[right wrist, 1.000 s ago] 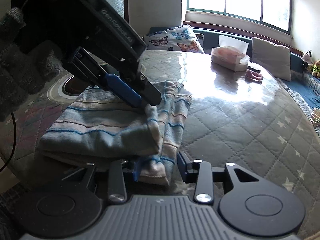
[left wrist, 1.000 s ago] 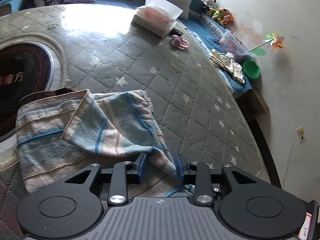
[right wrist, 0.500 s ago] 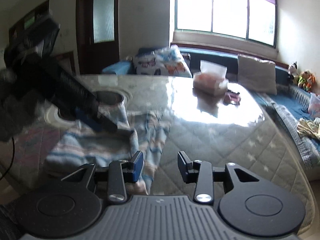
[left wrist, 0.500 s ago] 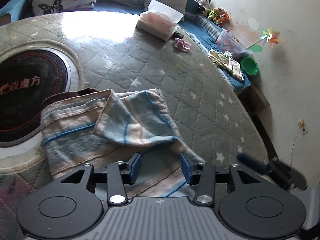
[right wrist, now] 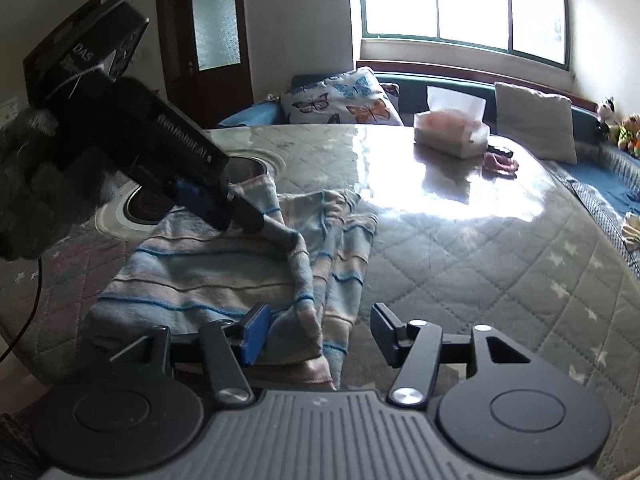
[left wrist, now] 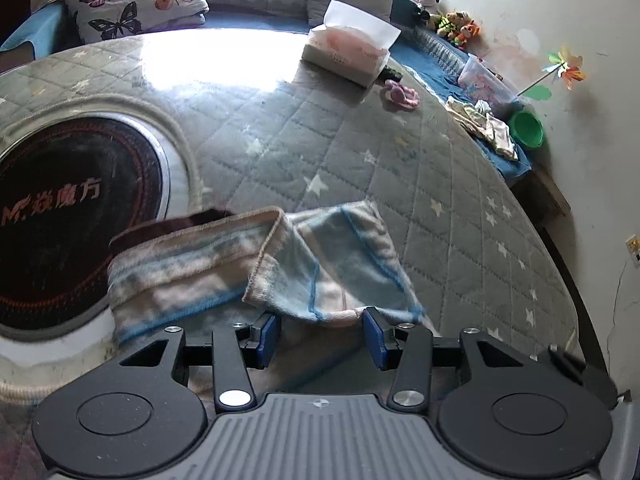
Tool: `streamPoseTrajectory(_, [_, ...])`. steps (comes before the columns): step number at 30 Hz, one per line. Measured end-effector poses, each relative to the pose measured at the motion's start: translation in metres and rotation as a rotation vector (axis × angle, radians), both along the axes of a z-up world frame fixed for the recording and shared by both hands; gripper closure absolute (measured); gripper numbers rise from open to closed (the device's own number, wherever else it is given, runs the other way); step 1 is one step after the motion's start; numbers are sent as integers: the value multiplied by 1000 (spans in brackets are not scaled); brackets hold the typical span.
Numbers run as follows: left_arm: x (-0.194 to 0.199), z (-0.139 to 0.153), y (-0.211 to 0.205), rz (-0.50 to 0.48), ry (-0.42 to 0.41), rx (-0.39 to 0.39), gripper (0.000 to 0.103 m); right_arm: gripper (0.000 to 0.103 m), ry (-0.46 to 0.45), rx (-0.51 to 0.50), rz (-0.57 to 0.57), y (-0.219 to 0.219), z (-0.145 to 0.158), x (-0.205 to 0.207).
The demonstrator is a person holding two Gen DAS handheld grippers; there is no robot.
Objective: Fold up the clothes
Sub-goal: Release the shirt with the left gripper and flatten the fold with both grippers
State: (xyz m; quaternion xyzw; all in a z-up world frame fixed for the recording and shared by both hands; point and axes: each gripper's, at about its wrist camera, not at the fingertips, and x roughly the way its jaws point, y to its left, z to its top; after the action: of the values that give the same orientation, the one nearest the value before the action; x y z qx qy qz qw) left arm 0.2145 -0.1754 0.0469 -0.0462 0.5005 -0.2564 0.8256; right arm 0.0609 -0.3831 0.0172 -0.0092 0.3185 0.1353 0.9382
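Observation:
A blue and beige striped cloth (left wrist: pixel 208 272) lies folded on the round quilted table (left wrist: pixel 360 152), one flap doubled over its right half. My left gripper (left wrist: pixel 320 336) is open just above the cloth. The flap's hem lies between its blue pads (left wrist: pixel 268 338) without being pressed. In the right wrist view the left gripper (right wrist: pixel 260 220), held by a gloved hand (right wrist: pixel 32 184), rests its tip on a raised fold of the cloth (right wrist: pixel 208 280). My right gripper (right wrist: pixel 320 332) is over the cloth's near corner. Its jaws are opening, and the cloth edge lies loose beside the left pad.
A black round hob plate (left wrist: pixel 72 208) is set into the table left of the cloth. A tissue box (left wrist: pixel 348 56) and a pink item (left wrist: pixel 400 94) sit at the far side. A cushioned bench with a butterfly pillow (left wrist: pixel 136 0) runs behind; the table rim curves down the right.
The right jaws have spread and let the cloth's edge go, after a brief lift. The left jaws have widened a little and the left gripper has shifted across the cloth.

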Motion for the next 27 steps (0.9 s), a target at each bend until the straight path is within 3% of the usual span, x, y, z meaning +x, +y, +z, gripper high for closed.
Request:
streamPoseTrajectory(12, [23, 9, -19, -38, -44, -179, 47, 40, 10, 2, -27, -5, 5, -1])
streamPoseTrajectory(19, [16, 22, 14, 6, -92, -170, 46, 42, -43, -23, -10, -2, 22, 17])
streamPoseTrajectory(21, [13, 25, 26, 28, -111, -157, 46, 48, -54, -20, 4, 2, 25, 25])
streamPoseTrajectory(27, [-1, 19, 60, 78, -124, -84, 46, 53, -72, 6, 144, 27, 31, 59])
